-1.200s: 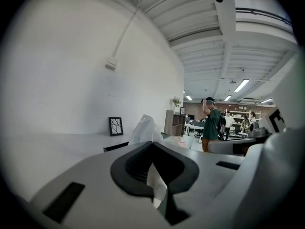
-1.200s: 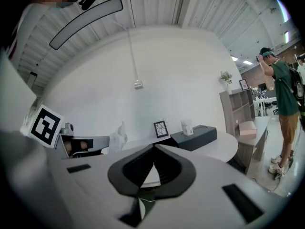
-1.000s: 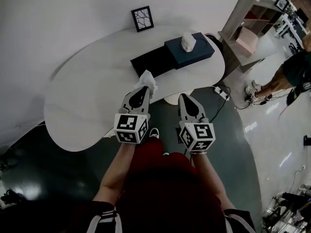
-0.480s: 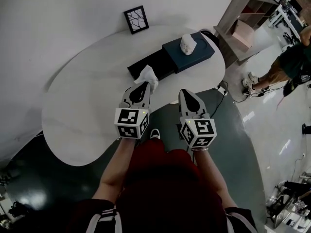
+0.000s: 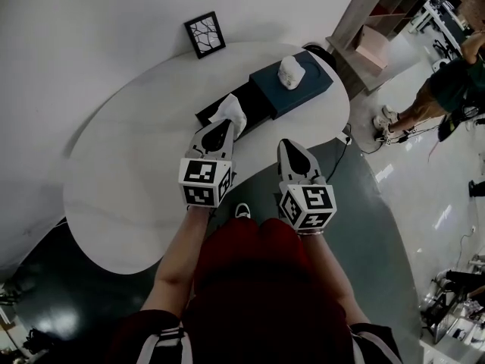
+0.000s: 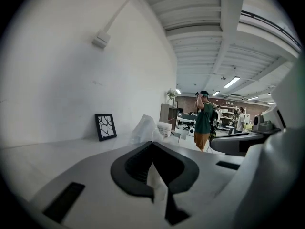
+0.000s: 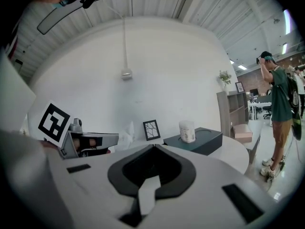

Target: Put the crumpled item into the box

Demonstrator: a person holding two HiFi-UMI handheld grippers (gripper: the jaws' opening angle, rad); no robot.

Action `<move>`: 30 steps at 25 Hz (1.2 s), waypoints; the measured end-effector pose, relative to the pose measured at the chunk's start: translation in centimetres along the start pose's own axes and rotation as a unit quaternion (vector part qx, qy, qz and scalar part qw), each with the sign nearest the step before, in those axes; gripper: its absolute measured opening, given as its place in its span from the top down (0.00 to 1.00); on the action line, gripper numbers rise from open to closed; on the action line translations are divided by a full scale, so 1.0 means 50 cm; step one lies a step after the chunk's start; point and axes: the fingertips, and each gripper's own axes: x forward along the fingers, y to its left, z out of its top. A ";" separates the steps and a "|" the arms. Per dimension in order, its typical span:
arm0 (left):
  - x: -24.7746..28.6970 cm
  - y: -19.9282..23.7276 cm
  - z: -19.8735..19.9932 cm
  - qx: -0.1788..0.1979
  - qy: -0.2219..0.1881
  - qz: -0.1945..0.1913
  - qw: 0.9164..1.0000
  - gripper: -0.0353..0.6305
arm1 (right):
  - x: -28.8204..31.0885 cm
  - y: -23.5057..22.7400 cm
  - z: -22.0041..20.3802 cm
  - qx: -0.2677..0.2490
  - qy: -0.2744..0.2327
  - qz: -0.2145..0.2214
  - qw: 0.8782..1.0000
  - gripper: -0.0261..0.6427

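1. The crumpled paper (image 5: 230, 111) looked very light and soft, like a tissue. It would squash with ease and would not break. I think it could slip out or tear if only a thin edge was pinched.
2. The best place to hold it seemed to be the thick, bunched part, not a loose corner.
3. The paper was up in the air in the upper middle of the head view. It was over the table (image 5: 129, 165) and near the dark box (image 5: 303, 93). It was not in the box yet.
4. The left gripper (image 5: 223, 130) had its jaws squeezed on the low part of the paper. In the left gripper view the jaw tips met, and the white paper stuck up just past them.
5. The right gripper (image 5: 289, 147) sat lower and to the right in the head view, over the floor by the table edge. Its jaws were pressed together with nothing between them, and it touched nothing.
6. The box lay at the upper right of the table. A white lump (image 5: 289, 72) sat on its top. I could not tell what that lump was.
7. I think a soft, low drop would suit the paper, since it weighs so little and could float or bounce off to the side.
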 end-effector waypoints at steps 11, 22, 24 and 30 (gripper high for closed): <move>0.093 0.016 -0.024 -0.002 0.043 -0.019 0.999 0.91 | 0.030 -0.051 0.001 0.008 0.005 -0.024 1.000 0.94; 0.203 0.011 -0.046 0.015 0.091 -0.038 0.995 0.91 | 0.084 -0.111 0.018 0.014 0.010 -0.026 1.000 0.94; 0.219 0.008 -0.056 0.018 0.105 -0.036 0.994 0.91 | 0.091 -0.123 0.014 0.018 0.016 -0.026 0.999 0.94; 0.263 0.014 -0.087 0.022 0.149 -0.032 0.988 0.91 | 0.122 -0.153 0.005 0.027 0.028 -0.022 0.999 0.94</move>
